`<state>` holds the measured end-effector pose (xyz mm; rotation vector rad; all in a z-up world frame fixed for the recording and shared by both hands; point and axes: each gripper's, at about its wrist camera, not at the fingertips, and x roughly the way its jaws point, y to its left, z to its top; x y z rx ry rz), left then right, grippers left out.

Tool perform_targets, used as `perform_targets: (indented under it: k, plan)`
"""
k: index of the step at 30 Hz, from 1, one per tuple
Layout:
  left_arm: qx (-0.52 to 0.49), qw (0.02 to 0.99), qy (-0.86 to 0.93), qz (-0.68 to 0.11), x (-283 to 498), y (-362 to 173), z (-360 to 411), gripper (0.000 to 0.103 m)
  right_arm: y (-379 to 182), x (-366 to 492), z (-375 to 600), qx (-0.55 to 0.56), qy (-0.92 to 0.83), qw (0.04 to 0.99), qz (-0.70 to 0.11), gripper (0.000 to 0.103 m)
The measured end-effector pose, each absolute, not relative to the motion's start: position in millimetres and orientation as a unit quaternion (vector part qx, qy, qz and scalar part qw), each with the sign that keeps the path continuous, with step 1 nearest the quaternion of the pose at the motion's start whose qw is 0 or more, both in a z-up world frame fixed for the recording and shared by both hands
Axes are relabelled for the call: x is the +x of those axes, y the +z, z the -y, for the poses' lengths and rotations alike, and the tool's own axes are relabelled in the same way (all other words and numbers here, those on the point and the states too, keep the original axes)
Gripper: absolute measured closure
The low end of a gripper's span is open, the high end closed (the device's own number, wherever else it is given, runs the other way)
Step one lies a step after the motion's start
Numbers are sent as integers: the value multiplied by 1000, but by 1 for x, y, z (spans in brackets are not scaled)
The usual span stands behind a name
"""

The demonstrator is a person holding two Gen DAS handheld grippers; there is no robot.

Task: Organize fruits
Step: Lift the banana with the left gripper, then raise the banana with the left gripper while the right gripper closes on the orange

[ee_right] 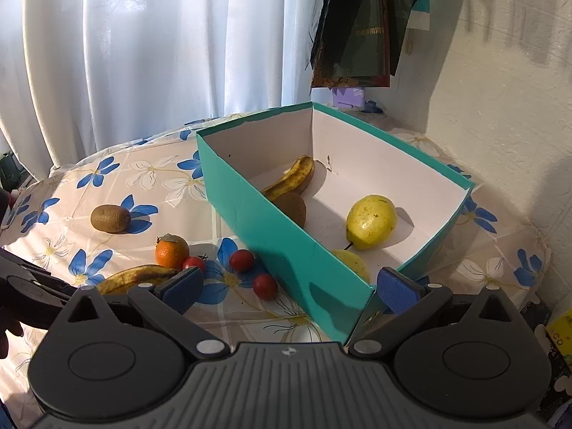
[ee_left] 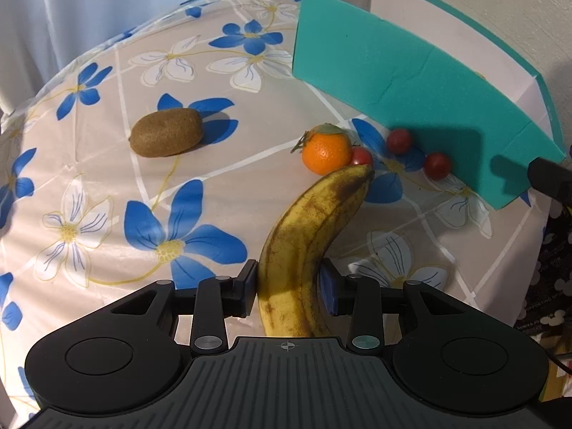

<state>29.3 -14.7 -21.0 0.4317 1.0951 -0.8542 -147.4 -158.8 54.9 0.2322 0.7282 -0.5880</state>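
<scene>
Clamping one banana (ee_left: 304, 243), left gripper (ee_left: 289, 287); right gripper (ee_right: 291, 291) agape; three cherry tomatoes (ee_left: 399, 140); two kiwis (ee_left: 166, 137).

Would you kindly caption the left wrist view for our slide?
Left claw grips a spotted banana beside the teal box.

Bananas: 2, one outside the box (ee_right: 137, 278), one in the box (ee_right: 293, 178). Kiwis: 2 (ee_right: 110, 218) (ee_right: 293, 208). Pears: 2 (ee_right: 371, 221) (ee_right: 354, 262). Tomatoes: 3 (ee_right: 194, 263) (ee_right: 241, 260) (ee_right: 265, 286). Orange: 1 (ee_right: 171, 251). Box: 1 (ee_right: 271, 236).
</scene>
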Motion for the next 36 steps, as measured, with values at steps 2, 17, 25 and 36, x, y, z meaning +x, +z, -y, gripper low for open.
perform_targets:
  k: [2,17,25,36]
  plan:
    - [188,751,-388,-501,28,-15,11,63,53,-145,158,111,-276,887,-352,0]
    - [126,777,-367,-496,23,12,-14,62,30,-99,145,76,-186,906,-373,21]
    - [105,793,-339,-495,26,20,-27,63,8,-62,147,70,-128,909,-391,41]
    - [88,810,-318,-486,32,25,-34,83,-17,-6,142,55,-66,911,-404,41]
